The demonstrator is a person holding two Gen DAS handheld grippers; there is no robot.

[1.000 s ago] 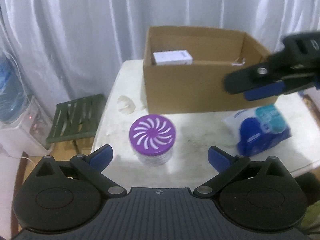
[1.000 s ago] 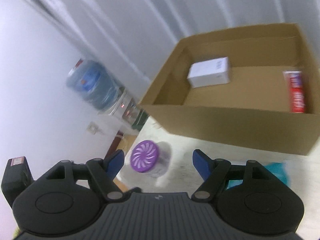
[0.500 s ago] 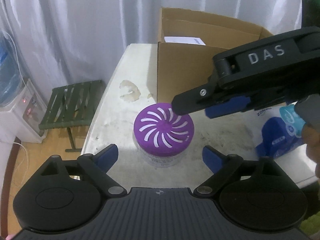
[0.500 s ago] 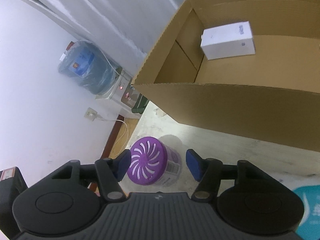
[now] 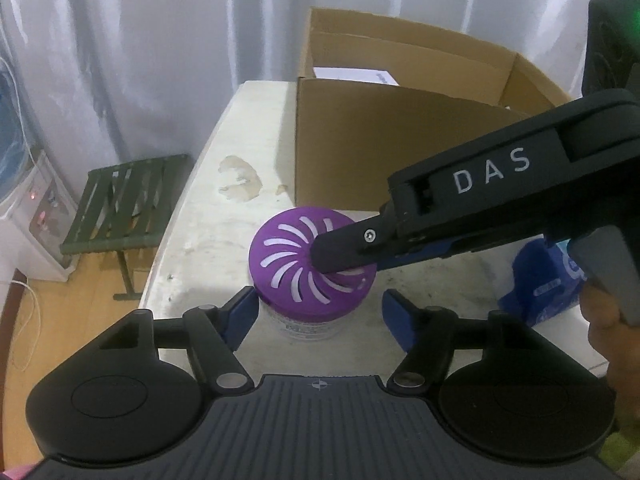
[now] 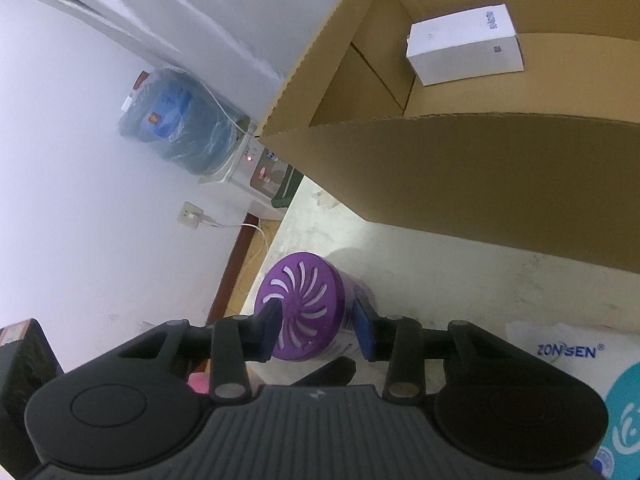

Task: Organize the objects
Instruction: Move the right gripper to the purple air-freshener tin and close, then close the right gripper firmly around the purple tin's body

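A round jar with a purple slotted lid [image 5: 296,264] stands on the white table [image 5: 224,184] in front of an open cardboard box [image 5: 360,136]. My right gripper [image 6: 318,326] has closed around the jar [image 6: 304,304] from the side, one blue pad at each side of the lid. In the left wrist view its black finger [image 5: 352,248] lies over the lid. My left gripper [image 5: 318,314] is open, its pads flanking the jar near its base without touching. A white carton [image 6: 464,44] lies inside the box.
A blue wipes pack [image 5: 544,280] lies on the table to the right, also in the right wrist view [image 6: 568,356]. A green stool [image 5: 124,200] and a water dispenser [image 6: 188,128] stand on the floor left of the table edge.
My right gripper moved down and left onto the jar and closed its jaws around the lid. My left gripper moved closer to the jar and stayed open.
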